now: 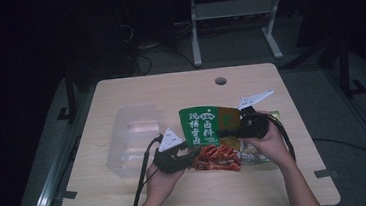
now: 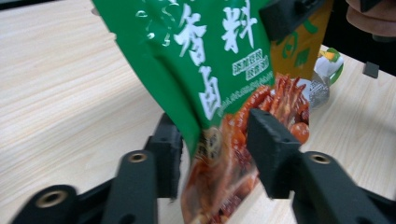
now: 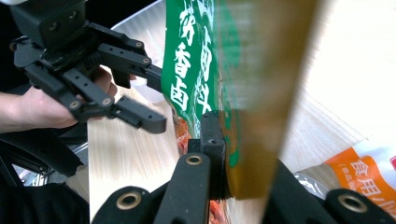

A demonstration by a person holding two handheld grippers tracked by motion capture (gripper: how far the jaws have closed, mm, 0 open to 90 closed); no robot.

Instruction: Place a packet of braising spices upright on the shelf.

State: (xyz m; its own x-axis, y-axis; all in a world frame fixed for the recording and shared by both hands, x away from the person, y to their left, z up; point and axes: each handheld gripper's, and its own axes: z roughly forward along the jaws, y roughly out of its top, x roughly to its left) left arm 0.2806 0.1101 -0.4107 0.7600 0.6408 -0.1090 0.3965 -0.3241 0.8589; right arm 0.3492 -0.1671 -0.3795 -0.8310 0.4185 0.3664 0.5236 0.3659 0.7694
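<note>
A green snack packet (image 1: pixel 200 126) with white characters and a red food picture hangs upright over the table. My right gripper (image 1: pixel 239 126) is shut on its upper right edge, together with an ochre packet (image 1: pixel 228 118) lying against it. In the right gripper view the jaws (image 3: pixel 229 154) pinch the green packet (image 3: pixel 187 70) and the ochre packet (image 3: pixel 266 93). My left gripper (image 1: pixel 193 155) is open at the packet's lower left corner. In the left gripper view the packet's lower part (image 2: pixel 219 154) hangs between its spread jaws (image 2: pixel 215 140), unclamped.
A clear plastic container (image 1: pixel 134 137) stands on the wooden table (image 1: pixel 170 89) left of the grippers. More packets (image 1: pixel 255 152) lie under the right hand, one orange and white (image 3: pixel 369 172). A cable hole (image 1: pixel 221 81) is at the far side.
</note>
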